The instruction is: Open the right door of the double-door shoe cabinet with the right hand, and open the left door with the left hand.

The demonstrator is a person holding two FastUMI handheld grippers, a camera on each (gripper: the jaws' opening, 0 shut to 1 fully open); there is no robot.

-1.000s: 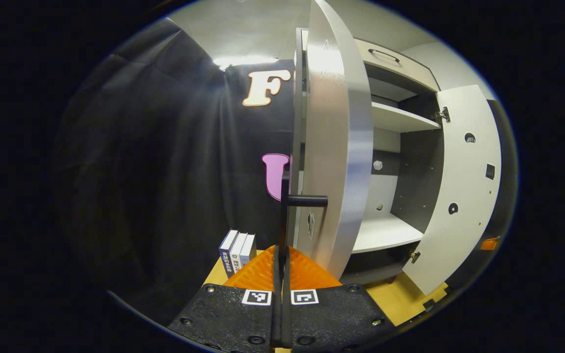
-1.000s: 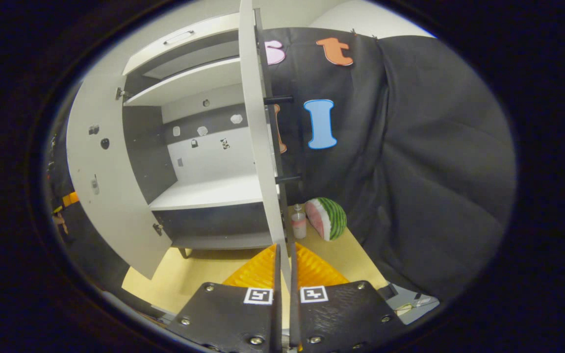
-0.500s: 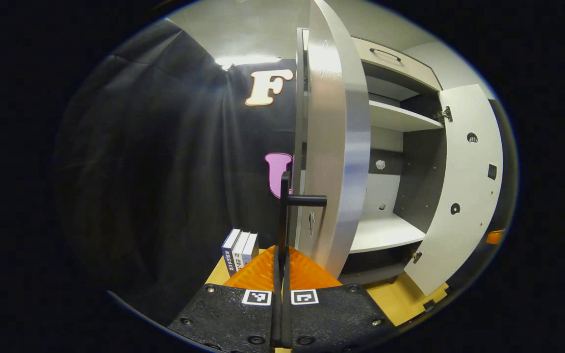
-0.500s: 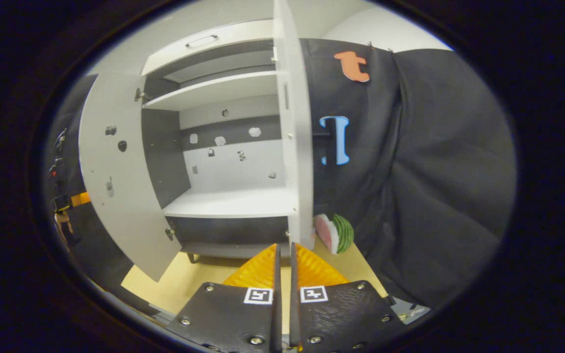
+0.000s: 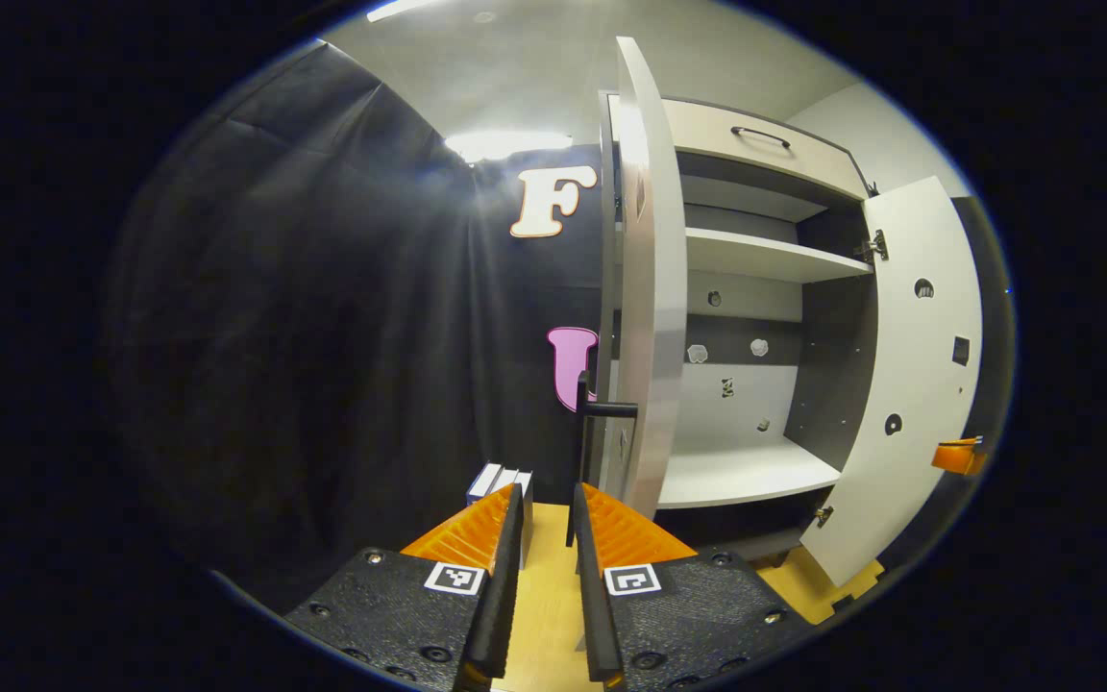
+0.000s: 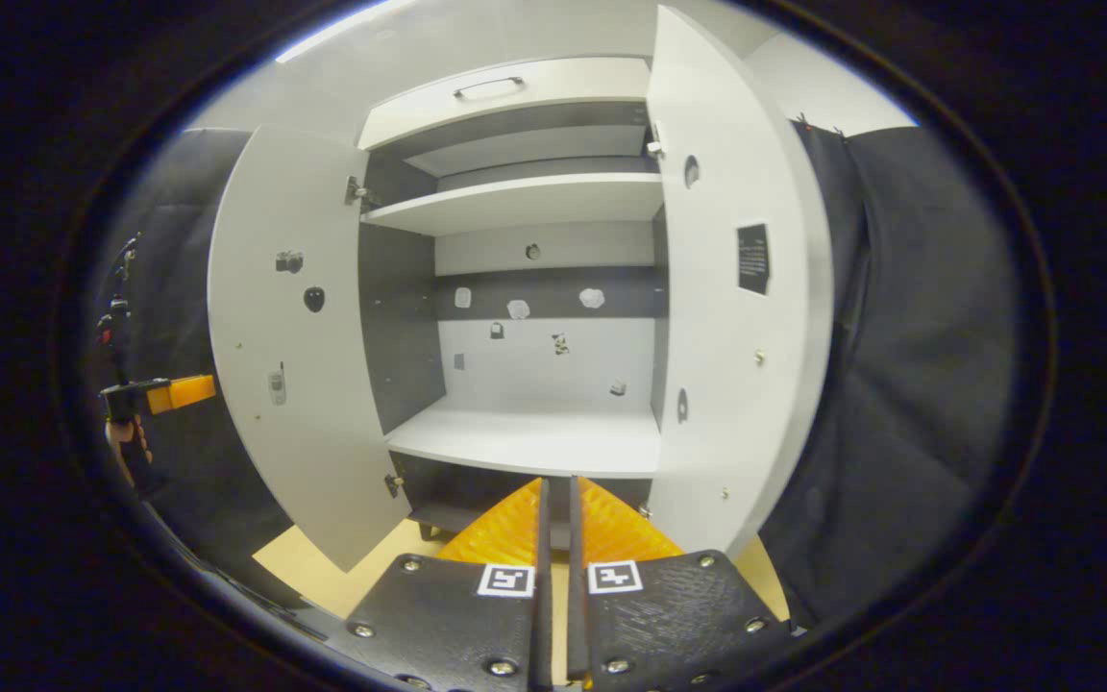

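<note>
White shoe cabinet [image 6: 525,442] stands ahead of you, its left door [image 6: 294,336] and right door [image 6: 736,317] both swung wide. Your left gripper [image 5: 544,500] is released, fingers parted just short of the door handle [image 5: 602,423]. Your right gripper [image 6: 553,500] is clenched on nothing.

We can read no text, brand or number. A dark label [image 6: 752,258] sits on the inside of the right door [image 6: 741,317], its print too small to make out. The books [image 5: 499,478] beside the cabinet show no legible spine print.
</note>
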